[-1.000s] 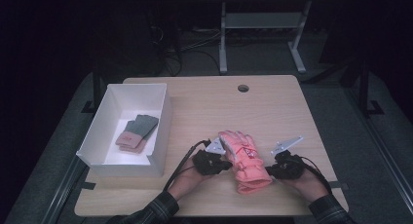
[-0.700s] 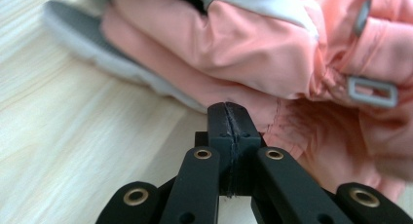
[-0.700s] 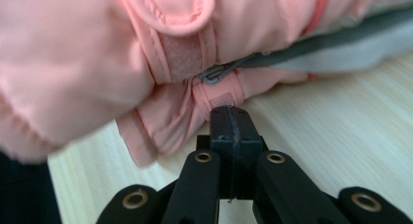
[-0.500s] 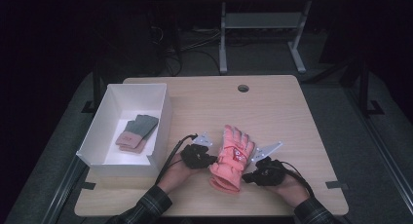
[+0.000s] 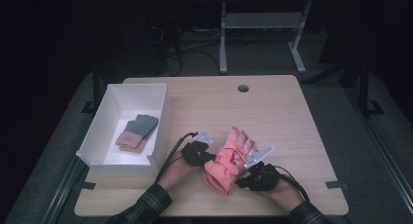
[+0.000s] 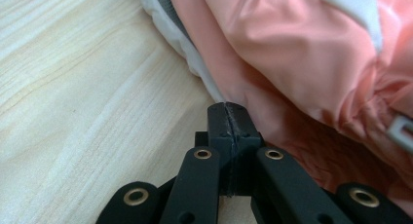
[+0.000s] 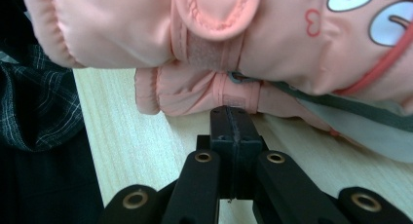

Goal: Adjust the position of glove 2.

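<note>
Pink gloves (image 5: 230,161) stacked on table (image 5: 292,121), long axis running 1 to 7 o'clock. Left tool (image 5: 210,157) at their 9 o'clock edge, right tool (image 5: 242,181) at 5 o'clock by the cuff; both clenched with nothing between the jaws, tips touching fabric. Both about equally near. White box (image 5: 163,129) at 9 o'clock.

Overhead camera looks forward and down on the table (image 5: 292,117); both gripper cameras view, very close, the shared pink gloves (image 5: 229,160).

White box (image 5: 160,118) w/ small gloves (image 5: 136,133), table's left.
</note>
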{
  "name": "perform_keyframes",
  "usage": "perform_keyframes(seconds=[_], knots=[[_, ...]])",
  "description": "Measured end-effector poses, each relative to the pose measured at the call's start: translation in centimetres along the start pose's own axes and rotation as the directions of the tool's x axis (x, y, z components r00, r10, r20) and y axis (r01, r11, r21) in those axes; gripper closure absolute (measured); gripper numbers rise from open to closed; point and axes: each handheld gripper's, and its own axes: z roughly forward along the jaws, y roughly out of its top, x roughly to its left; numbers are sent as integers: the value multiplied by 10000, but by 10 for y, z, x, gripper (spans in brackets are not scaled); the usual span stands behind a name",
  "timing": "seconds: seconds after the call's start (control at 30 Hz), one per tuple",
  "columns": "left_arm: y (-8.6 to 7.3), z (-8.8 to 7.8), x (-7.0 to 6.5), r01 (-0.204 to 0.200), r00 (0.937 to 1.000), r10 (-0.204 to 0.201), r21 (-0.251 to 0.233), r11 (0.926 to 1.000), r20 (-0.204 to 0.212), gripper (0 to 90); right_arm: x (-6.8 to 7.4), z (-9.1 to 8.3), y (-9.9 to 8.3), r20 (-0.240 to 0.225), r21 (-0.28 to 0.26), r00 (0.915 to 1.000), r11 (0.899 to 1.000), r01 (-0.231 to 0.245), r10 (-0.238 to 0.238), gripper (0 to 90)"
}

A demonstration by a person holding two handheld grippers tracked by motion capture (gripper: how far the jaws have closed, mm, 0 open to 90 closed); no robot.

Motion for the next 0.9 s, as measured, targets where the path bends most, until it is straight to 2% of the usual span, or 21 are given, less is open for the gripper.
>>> perform_keyframes(seconds=[0.17,0.2,0.23,0.27,0.33,0.43,0.57,0.7,0.77,0.9], knots=[[1,-7,4,119,9995,-122,-99,9999,-307,894,-5,-23,-3,327,-631,9988,9974,-335,356,899],[1,-9,6,21,9994,-22,-11,10000,-340,894,-6,-30,-3,432,-840,9981,9957,-394,432,900],[1,-9,6,164,9992,-170,-167,9997,-350,893,-7,-36,-2,494,-1131,9975,9926,-439,497,900],[1,-11,7,53,9992,-56,-68,10000,-388,893,-8,-42,-1,572,-1419,9967,9887,-488,574,900],[1,-12,7,130,9991,-137,-166,9998,-406,893,-10,-54,4,825,-1923,9946,9803,-460,629,900],[1,-12,8,291,9983,-302,-239,9993,-489,889,-14,-61,15,1148,-2537,9912,9667,-350,660,900],[0,-13,8,220,9985,-228,-159,9996,-499,889,-21,-55,24,1328,-2830,9893,9589,-205,604,900],[0,-12,7,225,9987,-229,-97,9997,-452,889,-23,-44,30,1353,-2809,9892,9596,-170,572,900],[0,-11,7,254,9987,-258,-89,9996,-443,889,-25,-39,31,1613,-2770,9855,9609,-50,516,900],[0,-11,7,197,9990,-195,40,9998,-412,889,-29,-35,32,1806,-2750,9818,9614,-66,584,900]])
